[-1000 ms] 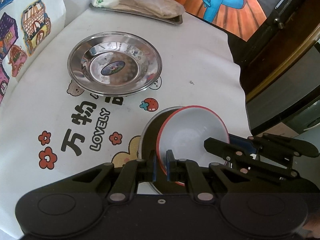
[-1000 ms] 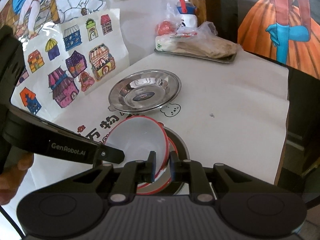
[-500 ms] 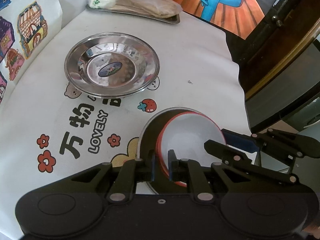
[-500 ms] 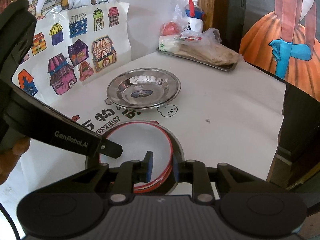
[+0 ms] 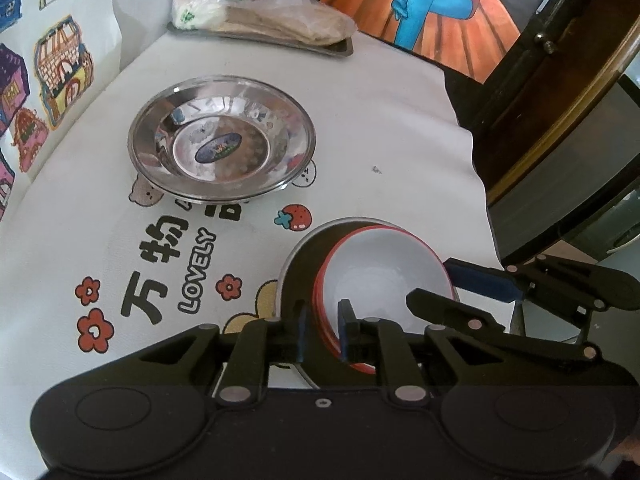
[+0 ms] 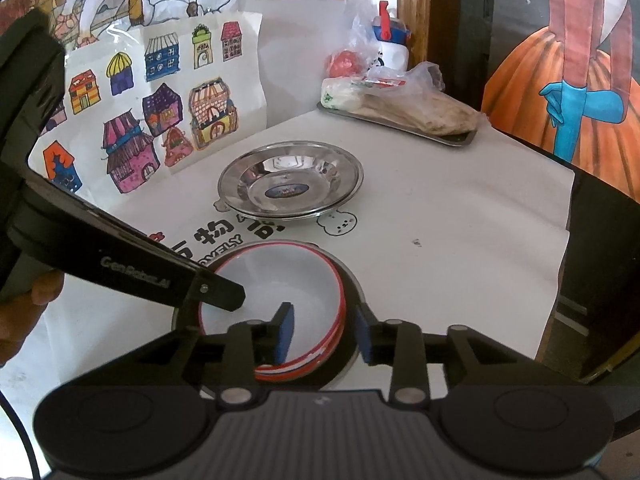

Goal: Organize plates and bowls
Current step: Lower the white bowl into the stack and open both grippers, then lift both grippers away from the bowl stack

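**Both grippers let go of the red-rimmed bowl**

Since a second ago the tilted white bowl has dropped level into the stack, and both sets of jaws have spread away from its rim. Right gripper (image 6: 323, 330): its jaws are opening, the blue pads standing clear on either side of the stack's near rim, one pad over the white inside, the other outside, neither pressing. Left gripper (image 5: 322, 330): its jaws are opening too, by a narrower gap; the rim passes between the pads, and a sliver of space shows on each side, so it no longer pinches.

The white bowl (image 5: 380, 276) with the red rim sits nested on other red-rimmed bowls, and that stack rests inside a steel plate (image 5: 298, 272) near the front edge of the table (image 5: 400, 140). Farther back, well apart from the stack, lies a second steel plate (image 5: 222, 140) with an oval sticker at its centre. At the far end a metal tray (image 6: 400, 118) carries bagged food. A printed cloth covers the table, and drawings of houses (image 6: 160, 120) lean behind it.
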